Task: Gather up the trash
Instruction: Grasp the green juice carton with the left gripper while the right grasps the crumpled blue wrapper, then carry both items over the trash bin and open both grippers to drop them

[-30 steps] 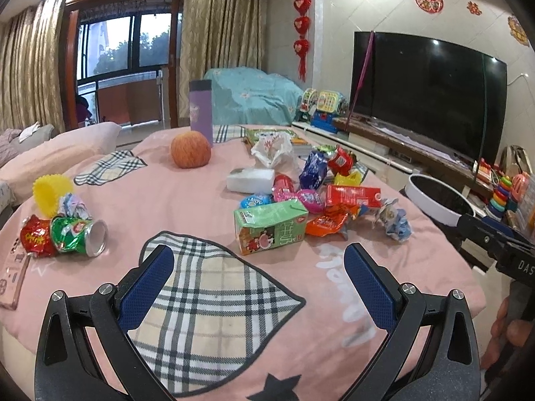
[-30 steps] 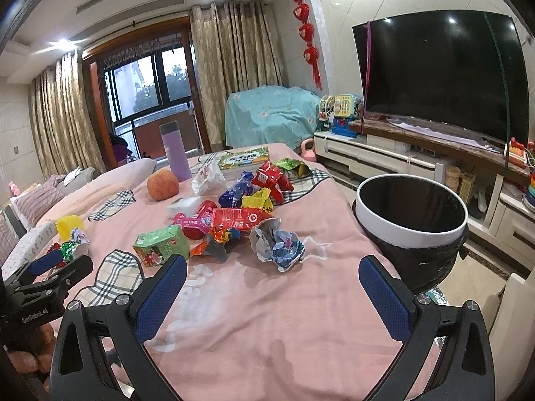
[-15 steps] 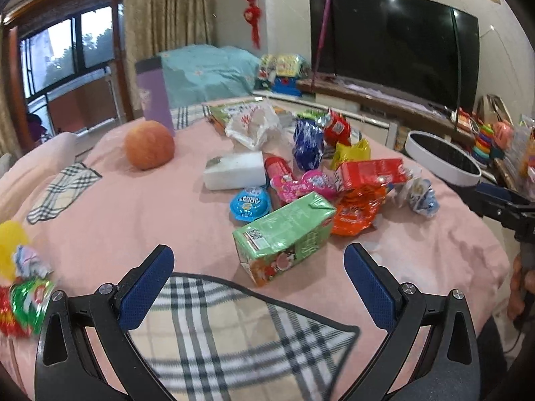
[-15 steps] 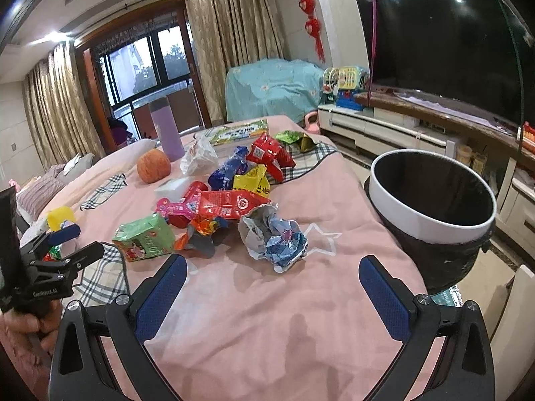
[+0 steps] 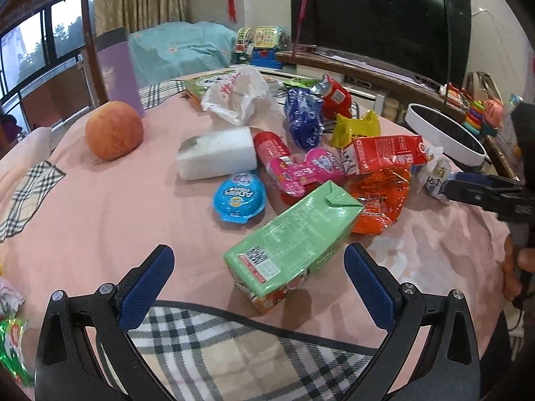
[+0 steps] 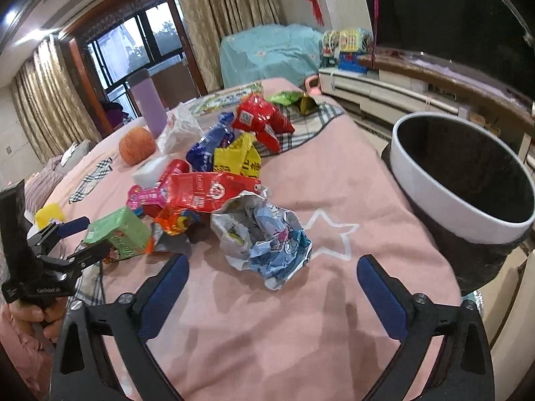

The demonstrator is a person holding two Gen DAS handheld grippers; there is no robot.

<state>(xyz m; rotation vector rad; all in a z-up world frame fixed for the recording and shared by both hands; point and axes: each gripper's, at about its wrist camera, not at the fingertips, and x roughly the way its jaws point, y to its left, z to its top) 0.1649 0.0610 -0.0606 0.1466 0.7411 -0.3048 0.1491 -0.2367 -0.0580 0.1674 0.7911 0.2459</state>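
A pile of trash lies on the pink-covered table (image 5: 100, 220). A green drink carton (image 5: 294, 240) lies on its side just ahead of my open, empty left gripper (image 5: 259, 269), partly between its fingers. The carton also shows in the right wrist view (image 6: 118, 234). A crumpled blue-and-white wrapper (image 6: 264, 234) lies just ahead of my open, empty right gripper (image 6: 272, 272). A red carton (image 6: 214, 190), a yellow packet (image 6: 237, 158), a blue wrapper (image 6: 209, 147) and a red bag (image 6: 260, 120) lie behind it. A black bin with a white rim (image 6: 464, 197) stands right of the table.
An orange-red apple (image 5: 113, 130), a purple bottle (image 5: 118, 67), a white block (image 5: 217, 157), a blue lid (image 5: 239, 197) and a white plastic bag (image 5: 239, 95) are on the table. A TV (image 5: 378, 16) and its stand are behind. A crushed green can (image 5: 10, 344) lies far left.
Both grippers have moved forward over the table. The green carton now sits right at the left gripper's fingers, and the crumpled wrapper is closer to the right gripper.
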